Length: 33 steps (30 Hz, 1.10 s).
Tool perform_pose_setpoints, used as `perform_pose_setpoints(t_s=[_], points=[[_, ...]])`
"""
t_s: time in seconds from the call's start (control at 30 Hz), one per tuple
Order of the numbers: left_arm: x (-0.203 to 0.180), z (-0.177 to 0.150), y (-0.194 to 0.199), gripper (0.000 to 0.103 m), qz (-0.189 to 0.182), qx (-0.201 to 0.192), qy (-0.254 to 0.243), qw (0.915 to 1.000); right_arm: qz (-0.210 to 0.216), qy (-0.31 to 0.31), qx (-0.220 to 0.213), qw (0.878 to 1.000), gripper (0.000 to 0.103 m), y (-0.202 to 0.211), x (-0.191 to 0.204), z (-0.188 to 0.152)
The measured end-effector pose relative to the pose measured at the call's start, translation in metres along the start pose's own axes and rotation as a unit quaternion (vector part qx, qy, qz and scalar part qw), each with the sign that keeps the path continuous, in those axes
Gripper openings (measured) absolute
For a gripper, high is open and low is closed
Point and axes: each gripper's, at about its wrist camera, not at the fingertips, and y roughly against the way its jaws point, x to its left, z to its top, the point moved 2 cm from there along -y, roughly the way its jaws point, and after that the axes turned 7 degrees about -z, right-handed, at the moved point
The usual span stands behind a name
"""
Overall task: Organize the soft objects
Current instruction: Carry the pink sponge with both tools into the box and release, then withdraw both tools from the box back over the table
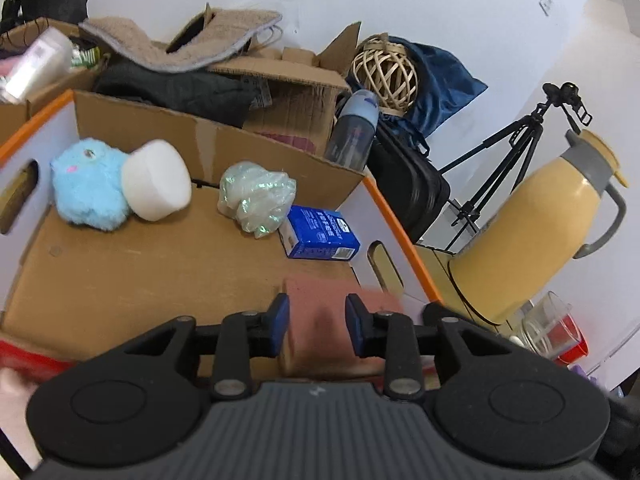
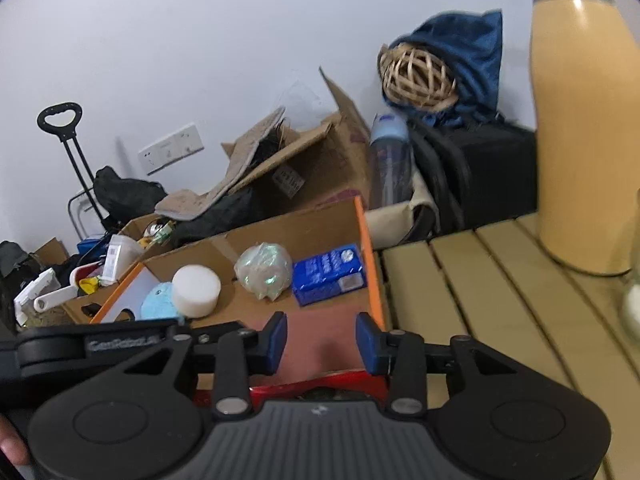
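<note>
An open cardboard box with an orange rim holds a blue plush toy, a white foam disc, a pale mesh puff and a blue carton. Above the box's near end, my left gripper is shut on a pinkish-red soft block that bulges past the right pad; the block is blurred. My right gripper is shut on a similar reddish block, close beside the left one. A red glossy item shows under it.
A yellow jug stands on the slatted table right of the box, with a glass jar near it. Behind the box are a water bottle, a black bag, a tripod and cluttered cartons.
</note>
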Motion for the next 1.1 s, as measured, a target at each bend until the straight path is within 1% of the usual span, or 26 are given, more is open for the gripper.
perform_pose_setpoints(t_s=[0.07, 0.13, 0.2, 0.23, 0.27, 0.33, 0.37, 0.43, 0.5, 0.53, 0.6, 0.7, 0.77, 0.83, 0.9, 0.97, 1.03, 1.1], points=[[-0.005, 0.003, 0.018, 0.032, 0.006, -0.004, -0.016, 0.9998, 0.003, -0.001, -0.018, 1.000, 0.038, 0.018, 0.001, 0.008], [-0.012, 0.004, 0.042, 0.037, 0.008, -0.007, -0.041, 0.9991, 0.014, 0.004, -0.029, 0.999, 0.040, 0.037, 0.003, 0.017], [-0.018, 0.000, 0.072, 0.051, 0.009, -0.009, -0.065, 0.9978, 0.031, 0.027, -0.036, 0.998, 0.048, 0.063, 0.009, 0.021], [-0.020, -0.005, 0.091, 0.054, 0.008, -0.012, -0.077, 0.9970, 0.040, 0.043, -0.038, 0.998, 0.053, 0.078, 0.012, 0.021], [-0.022, -0.010, 0.109, 0.057, 0.007, -0.017, -0.089, 0.9959, 0.050, 0.061, -0.039, 0.996, 0.053, 0.096, 0.015, 0.018], [-0.024, -0.026, 0.152, 0.062, 0.026, -0.033, -0.111, 0.9929, 0.060, 0.083, -0.040, 0.994, 0.055, 0.126, 0.020, 0.012], [-0.025, -0.034, 0.171, 0.067, 0.038, -0.043, -0.117, 0.9915, 0.064, 0.093, -0.046, 0.993, 0.056, 0.143, 0.021, 0.007], [-0.025, -0.051, 0.208, 0.070, 0.054, -0.064, -0.119, 0.9894, 0.069, 0.104, -0.069, 0.990, 0.063, 0.179, 0.022, -0.006], [-0.027, -0.069, 0.242, 0.075, 0.058, -0.087, -0.108, 0.9886, 0.067, 0.110, -0.100, 0.987, 0.069, 0.212, 0.021, -0.021], [-0.028, -0.080, 0.258, 0.075, 0.059, -0.099, -0.102, 0.9881, 0.066, 0.113, -0.108, 0.985, 0.070, 0.227, 0.020, -0.030], [-0.032, -0.101, 0.287, 0.079, 0.064, -0.121, -0.104, 0.9851, 0.068, 0.112, -0.121, 0.984, 0.070, 0.256, 0.018, -0.046], [-0.044, -0.137, 0.323, 0.083, 0.099, -0.151, -0.130, 0.9749, 0.068, 0.117, -0.131, 0.982, 0.073, 0.293, 0.017, -0.073], [-0.051, -0.159, 0.342, 0.085, 0.118, -0.163, -0.143, 0.9690, 0.059, 0.122, -0.139, 0.981, 0.082, 0.318, 0.019, -0.093], [-0.059, -0.181, 0.362, 0.085, 0.136, -0.178, -0.149, 0.9631, 0.055, 0.133, -0.142, 0.979, 0.083, 0.337, 0.020, -0.113], [-0.063, -0.201, 0.381, 0.088, 0.145, -0.192, -0.147, 0.9594, 0.052, 0.144, -0.135, 0.979, 0.083, 0.356, 0.020, -0.133], [-0.065, -0.221, 0.396, 0.089, 0.146, -0.188, -0.144, 0.9605, 0.055, 0.149, -0.130, 0.979, 0.083, 0.370, 0.020, -0.150], [-0.068, -0.241, 0.406, 0.089, 0.150, -0.176, -0.150, 0.9612, 0.057, 0.134, -0.121, 0.982, 0.090, 0.381, 0.020, -0.166], [-0.070, -0.256, 0.414, 0.094, 0.151, -0.167, -0.165, 0.9601, 0.060, 0.121, -0.105, 0.985, 0.091, 0.388, 0.018, -0.183]])
